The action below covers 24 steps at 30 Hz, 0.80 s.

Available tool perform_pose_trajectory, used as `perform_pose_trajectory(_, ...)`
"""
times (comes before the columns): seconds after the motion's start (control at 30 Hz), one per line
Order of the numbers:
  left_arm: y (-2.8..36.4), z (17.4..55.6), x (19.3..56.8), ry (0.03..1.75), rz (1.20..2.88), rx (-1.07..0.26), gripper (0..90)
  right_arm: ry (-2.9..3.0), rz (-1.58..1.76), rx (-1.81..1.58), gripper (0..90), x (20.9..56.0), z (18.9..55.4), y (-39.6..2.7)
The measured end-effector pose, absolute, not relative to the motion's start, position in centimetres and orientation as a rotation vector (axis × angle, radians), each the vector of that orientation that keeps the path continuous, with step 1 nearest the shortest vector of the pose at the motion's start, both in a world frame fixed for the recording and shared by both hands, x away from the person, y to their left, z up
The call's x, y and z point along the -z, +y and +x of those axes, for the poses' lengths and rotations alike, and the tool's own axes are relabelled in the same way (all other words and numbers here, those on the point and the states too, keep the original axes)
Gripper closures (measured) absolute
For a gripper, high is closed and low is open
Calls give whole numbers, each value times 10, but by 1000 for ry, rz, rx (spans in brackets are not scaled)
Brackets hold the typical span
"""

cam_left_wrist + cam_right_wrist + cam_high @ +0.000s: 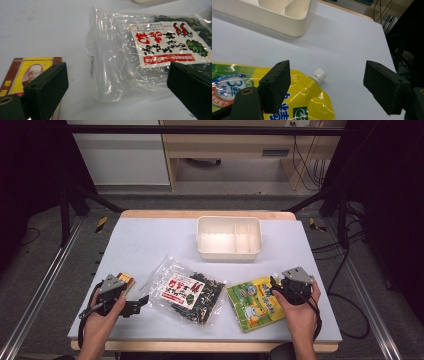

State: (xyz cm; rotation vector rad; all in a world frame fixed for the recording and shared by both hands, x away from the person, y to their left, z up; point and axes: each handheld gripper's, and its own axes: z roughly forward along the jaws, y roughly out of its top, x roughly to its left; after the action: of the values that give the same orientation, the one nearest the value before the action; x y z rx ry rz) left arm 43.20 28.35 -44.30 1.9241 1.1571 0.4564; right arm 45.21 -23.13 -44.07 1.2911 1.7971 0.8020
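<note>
Left tongs (141, 302) wide open, empty, hovered low over desk (150, 240), jaws straddling gap between small red-yellow printed card box (27, 72) and clear zip bag of dark dried seaweed with red-white label (155, 50); likely lining up on bag's near edge. Right tongs (274, 286) also open, nothing held, jaws either side of white screw cap (318, 75) of yellow-green spouted refill pouch (254, 303); stiff spout probably chosen as grab point. Pouch flat, glossy, front-right of desk. White divided plastic bin (229, 238) behind, likely destination.
</note>
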Motion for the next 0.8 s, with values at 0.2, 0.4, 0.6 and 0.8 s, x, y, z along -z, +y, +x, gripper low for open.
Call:
perform_pose_trajectory(0.2,276,431,445,1150,1924,-447,43,1804,1277,-783,226,442,453,-232)
perform_pose_trajectory(0.4,274,428,445,1141,1927,-408,56,1795,1266,-780,227,440,450,-231)
perform_pose_trajectory(0.6,285,434,446,1230,1864,-332,139,1803,1248,-767,225,440,452,-226)
perform_pose_trajectory(0.8,293,434,449,1291,1794,-267,261,1807,1244,-759,226,439,452,-223)
